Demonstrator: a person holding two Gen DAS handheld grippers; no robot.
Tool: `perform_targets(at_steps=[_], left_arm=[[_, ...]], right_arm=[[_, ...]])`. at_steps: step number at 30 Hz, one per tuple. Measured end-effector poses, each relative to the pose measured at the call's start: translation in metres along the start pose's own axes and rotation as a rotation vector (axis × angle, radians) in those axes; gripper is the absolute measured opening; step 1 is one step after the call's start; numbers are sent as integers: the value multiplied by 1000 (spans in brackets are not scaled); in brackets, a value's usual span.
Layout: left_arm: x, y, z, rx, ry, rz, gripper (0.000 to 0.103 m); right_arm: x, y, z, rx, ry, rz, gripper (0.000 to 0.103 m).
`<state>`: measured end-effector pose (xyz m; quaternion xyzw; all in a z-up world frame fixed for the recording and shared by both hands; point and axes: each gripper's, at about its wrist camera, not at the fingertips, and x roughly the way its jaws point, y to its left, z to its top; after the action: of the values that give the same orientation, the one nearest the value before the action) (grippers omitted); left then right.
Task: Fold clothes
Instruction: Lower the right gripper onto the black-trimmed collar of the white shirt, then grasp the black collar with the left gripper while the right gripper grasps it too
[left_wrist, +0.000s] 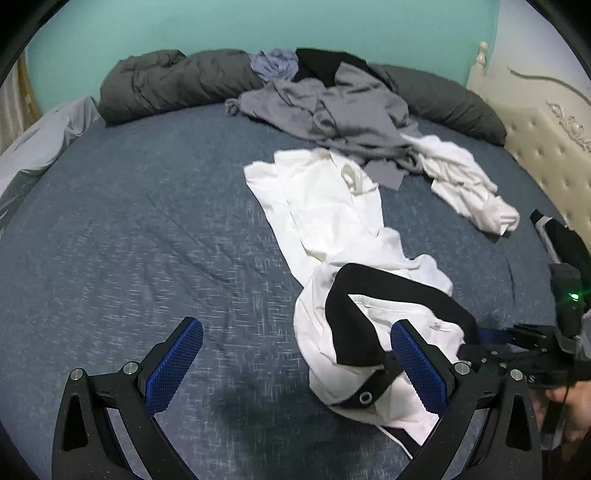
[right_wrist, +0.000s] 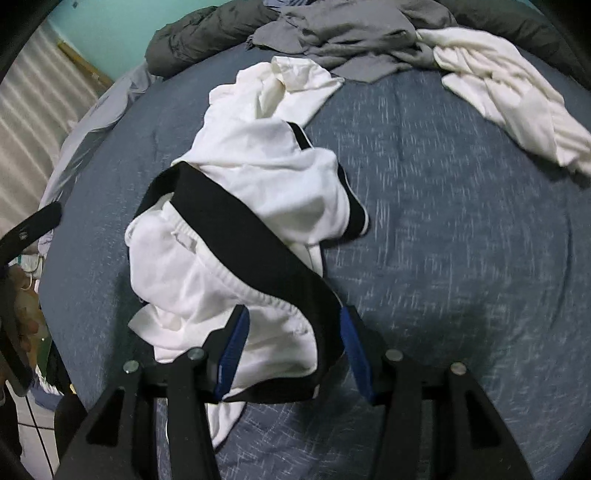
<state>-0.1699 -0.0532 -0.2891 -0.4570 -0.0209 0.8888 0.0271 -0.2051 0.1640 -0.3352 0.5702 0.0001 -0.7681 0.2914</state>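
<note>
Right wrist view, right tool (right_wrist: 291, 350) around white trousers' (right_wrist: 258, 177) waistband

left gripper (left_wrist: 295, 363): jaws wide (low); right gripper (right_wrist: 291, 345): jaws clamping cloth

blue bedsheet (left_wrist: 147, 221) | dark grey duvet (left_wrist: 166, 81) rolled along teal wall (left_wrist: 258, 22) | cream tufted headboard (left_wrist: 546, 147)

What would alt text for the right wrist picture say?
The right tongs straddle the black waistband of white trousers sprawled on a blue bed, fabric between the blue pads but not clearly pinched. Grey clothes and a white garment lie behind.
</note>
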Motion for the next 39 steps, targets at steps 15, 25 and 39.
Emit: perform_targets(at_steps=[15, 25, 39], left_arm=[[65, -6, 6, 34, 39, -72, 82], [80, -13, 8, 49, 72, -140, 53], [88, -11, 10, 78, 91, -166, 14]], right_arm=[[3, -19, -18, 84, -39, 16, 36], [-2, -21, -23, 86, -51, 22, 33], [0, -17, -22, 73, -78, -13, 15]])
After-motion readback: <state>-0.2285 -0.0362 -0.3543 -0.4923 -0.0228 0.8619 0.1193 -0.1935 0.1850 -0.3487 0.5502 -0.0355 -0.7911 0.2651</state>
